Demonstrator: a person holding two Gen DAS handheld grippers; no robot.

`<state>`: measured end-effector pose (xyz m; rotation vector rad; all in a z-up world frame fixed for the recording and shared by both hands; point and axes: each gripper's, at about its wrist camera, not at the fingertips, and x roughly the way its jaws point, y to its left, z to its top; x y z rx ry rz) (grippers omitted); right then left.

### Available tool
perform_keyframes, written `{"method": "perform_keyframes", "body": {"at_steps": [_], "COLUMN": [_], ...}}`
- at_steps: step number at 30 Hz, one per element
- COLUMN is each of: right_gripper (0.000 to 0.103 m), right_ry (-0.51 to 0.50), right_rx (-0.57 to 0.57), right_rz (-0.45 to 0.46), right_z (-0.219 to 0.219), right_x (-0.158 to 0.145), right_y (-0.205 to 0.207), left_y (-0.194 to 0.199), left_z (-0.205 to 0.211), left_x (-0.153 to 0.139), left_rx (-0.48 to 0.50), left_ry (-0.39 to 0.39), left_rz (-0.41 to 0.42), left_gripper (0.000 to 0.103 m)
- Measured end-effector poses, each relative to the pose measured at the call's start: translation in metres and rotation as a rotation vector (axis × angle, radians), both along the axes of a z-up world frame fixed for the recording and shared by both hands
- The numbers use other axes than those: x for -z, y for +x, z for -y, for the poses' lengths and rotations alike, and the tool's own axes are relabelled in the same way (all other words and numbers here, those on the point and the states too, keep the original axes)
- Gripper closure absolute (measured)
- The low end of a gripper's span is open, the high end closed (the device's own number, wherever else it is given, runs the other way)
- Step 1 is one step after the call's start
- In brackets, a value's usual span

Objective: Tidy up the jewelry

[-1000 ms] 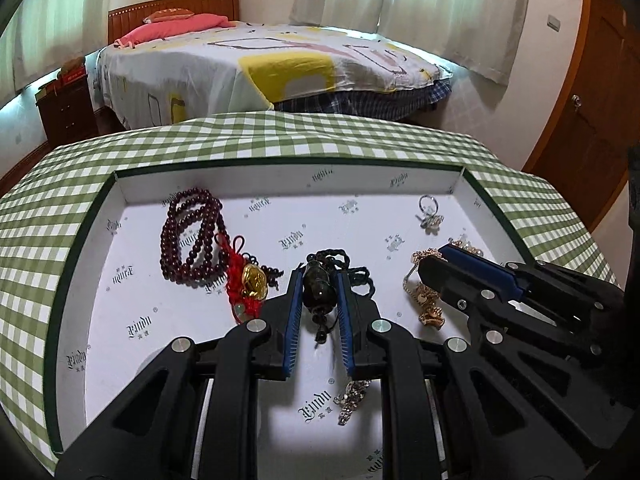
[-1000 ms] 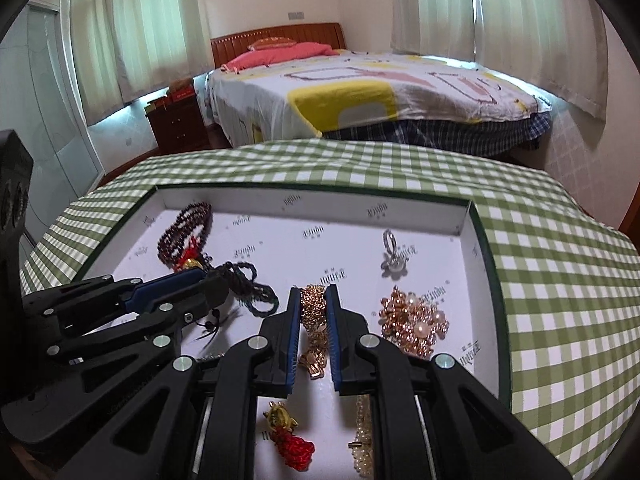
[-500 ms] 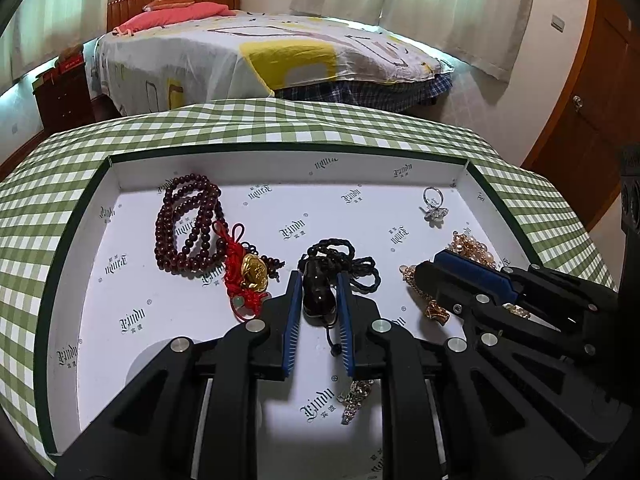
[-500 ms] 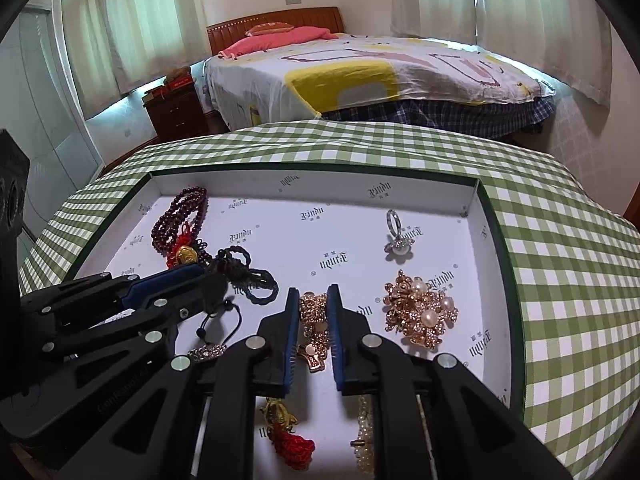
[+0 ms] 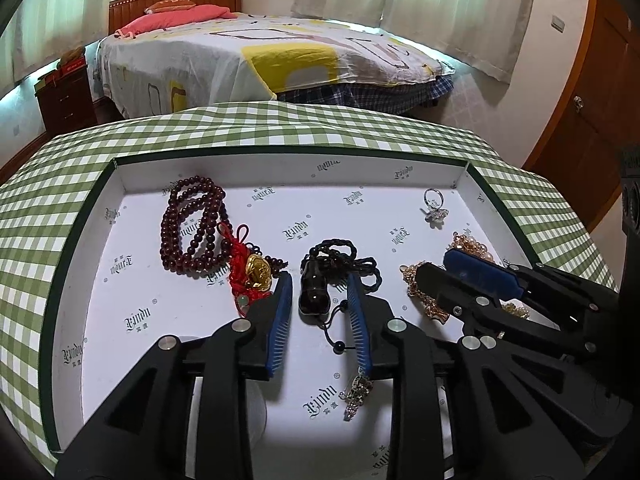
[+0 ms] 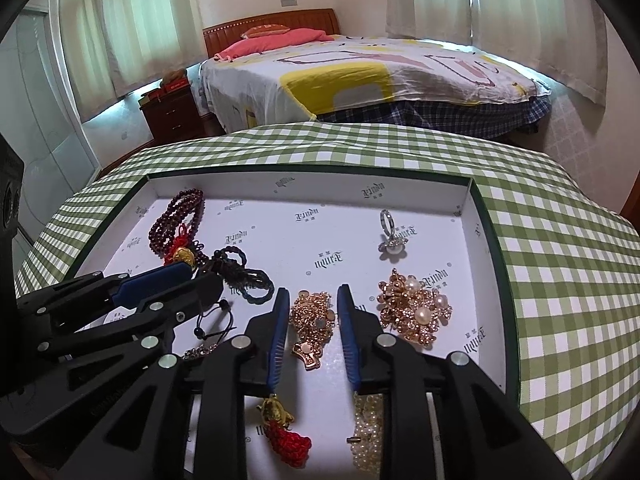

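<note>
A white tray with a dark green rim lies on the checked table. My left gripper is open, its jaws either side of a black pendant on a black cord that rests on the tray. My right gripper is open around a gold chain with a pendant, also lying on the tray. A dark red bead string, a red tassel with a gold charm, a ring and a gold pearl brooch lie nearby.
The green checked tablecloth surrounds the tray. A pearl strand, a second gold charm with red tassel and a small silver charm lie near the tray's front. A bed stands behind the table.
Both grippers have opened and let go of the black pendant and the gold chain, which now rest on the tray. Both grippers have drawn back a little.
</note>
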<state>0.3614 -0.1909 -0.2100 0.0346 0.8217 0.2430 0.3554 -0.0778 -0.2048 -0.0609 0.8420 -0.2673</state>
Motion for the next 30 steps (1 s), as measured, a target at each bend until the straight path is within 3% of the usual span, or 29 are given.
{"method": "perform_keyframes", "body": {"at_steps": [5,9,19,24,30], "right_gripper": [0.07,0.068,0.052,0.043,0.035], "right_ry": [-0.001,-0.002,-0.001,0.004,0.0], "right_rx": [0.015,0.026,0.061,0.083,0.101], "right_rz": [0.004,0.005,0.018,0.05,0.11], "right_z": [0.002,0.005,0.014,0.015,0.016], "right_x": [-0.001,-0.002,-0.009,-0.026,-0.063], "right_y": [-0.001,-0.003,-0.014,-0.035,-0.082], "left_y": [-0.002,-0.004,-0.013,-0.039,-0.093], "left_z": [-0.001,-0.004,-0.013,-0.021,-0.035], "left_x": [-0.003,-0.004,-0.013,-0.035,-0.082], "left_rx": [-0.012,-0.029,-0.066,-0.085,-0.14], "left_ry": [0.007,0.017,0.038,0.046,0.073], "left_rz": [0.005,0.011,0.031,0.081,0.187], "left_gripper": [0.072,0.062,0.041,0.028,0.012]}}
